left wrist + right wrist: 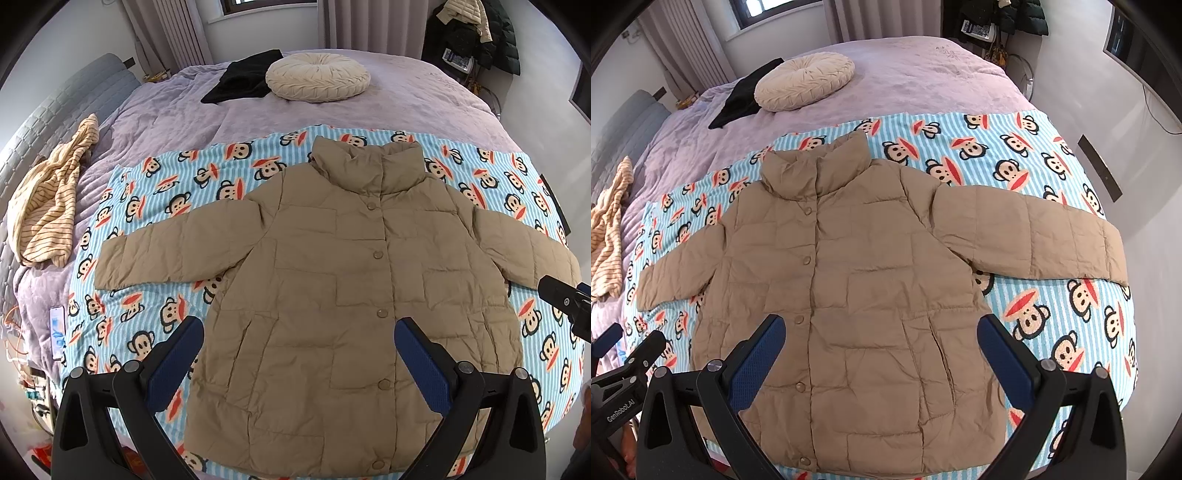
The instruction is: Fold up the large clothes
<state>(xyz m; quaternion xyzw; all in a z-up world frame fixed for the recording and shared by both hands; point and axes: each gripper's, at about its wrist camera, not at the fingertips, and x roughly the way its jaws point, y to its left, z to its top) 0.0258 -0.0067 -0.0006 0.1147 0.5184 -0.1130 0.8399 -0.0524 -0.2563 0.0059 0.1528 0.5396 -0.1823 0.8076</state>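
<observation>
A: Item under task?
B: Tan quilted puffer jacket (354,295), laid flat and face up on a monkey-print striped blanket (162,192) across the bed (424,96). Snapped shut down the front, collar standing at the far end, hem nearest the cameras. Both sleeves spread out to the sides.

A: Progress?
B: None visible. No sleeve turned in, no side panel folded, hem not brought up. Judged as the very start: jacket spread and smoothed, every fold outstanding. Likely order ahead: sleeves inward over the body, then hem toward the collar.

A: Grippers?
B: Left gripper (299,354) above the lower front of the jacket, fingers wide apart, nothing between the blue pads (173,358). Right gripper (881,354) likewise over the lower front, fingers spread, nothing held. Contact with the fabric not apparent in either view. Each gripper just visible at the edge of the other's view.

A: Containers?
B: None seen on or near the bed. Nothing to report as contents.

A: Surroundings?
B: Round cream cushion (317,75) at the far side of the bed, touching a black garment (240,79) beside it. Yellow striped garment (51,206) crumpled at the left edge near the grey headboard (66,99). Phone (58,332) lying on the purple cover, left of the blanket. Dark coats hanging at the far right corner (476,33). All well apart from the jacket.

A: Risks?
B: Puffy fill likely to spring back; slick shell apt to slide on the blanket.
</observation>
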